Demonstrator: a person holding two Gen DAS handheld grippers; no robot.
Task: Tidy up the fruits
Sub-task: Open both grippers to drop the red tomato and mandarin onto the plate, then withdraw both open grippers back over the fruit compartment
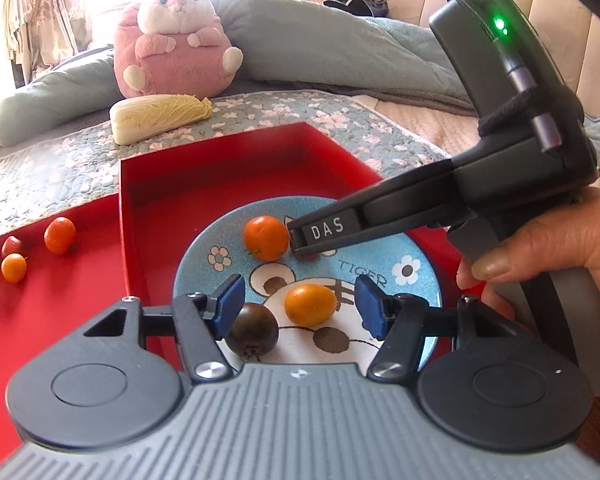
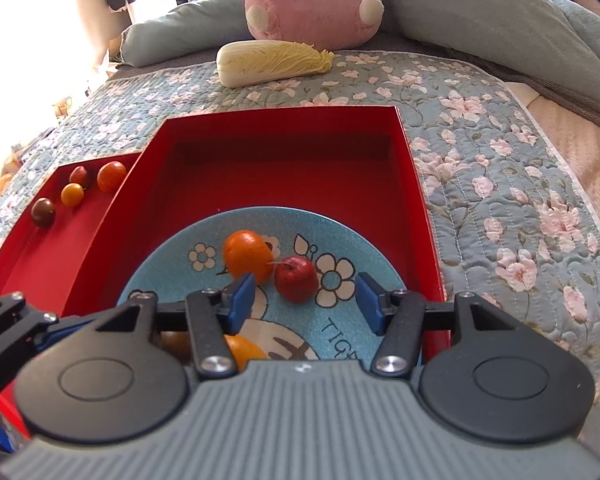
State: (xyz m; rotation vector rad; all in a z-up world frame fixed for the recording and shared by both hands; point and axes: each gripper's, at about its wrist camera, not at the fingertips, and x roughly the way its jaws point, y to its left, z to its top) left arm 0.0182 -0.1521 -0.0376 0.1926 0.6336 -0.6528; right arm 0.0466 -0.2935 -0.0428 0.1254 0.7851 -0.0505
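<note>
fruit on plate: four on the blue plate (image 2: pixel 172 276) — orange citrus (image 2: pixel 247 255) touching a small red fruit (image 2: pixel 296 278); nearer me a yellow-orange fruit (image 1: pixel 310 305) and a dark tomato (image 1: pixel 253 330).
fruit still loose: four in the shallow red lid (image 2: pixel 60 248) to the left — dark one (image 2: pixel 43 212), small orange (image 2: pixel 73 194), reddish (image 2: pixel 80 175), bigger orange (image 2: pixel 111 176).
plate: sits inside the deeper red box (image 2: pixel 416 200), near its front.
my left jaws (image 1: pixel 300 304): part open, nothing gripped. Yellow-orange fruit lies in the gap, pads clear of it; dark tomato just beside the left-hand pad.
my right jaws (image 2: pixel 306 304): part open, empty. Red fruit just ahead of the gap, not touched.
step: my read, both fruits just let go onto the plate; half the sorting done.
next move: lift both clear without nudging what's round and free to roll, then swing left to the lid for the remaining four. Small fruit, so a narrow, gentle close.
in the way: box wall between plate and lid, so I go up and over. My two grippers are crowded over one plate; the right one's finger sits beside the citrus.
around: floral quilt (image 2: pixel 480 152) on a bed, napa cabbage (image 2: pixel 272 62), pink plush (image 2: pixel 312 4), grey-blue duvet behind. None near my path.
</note>
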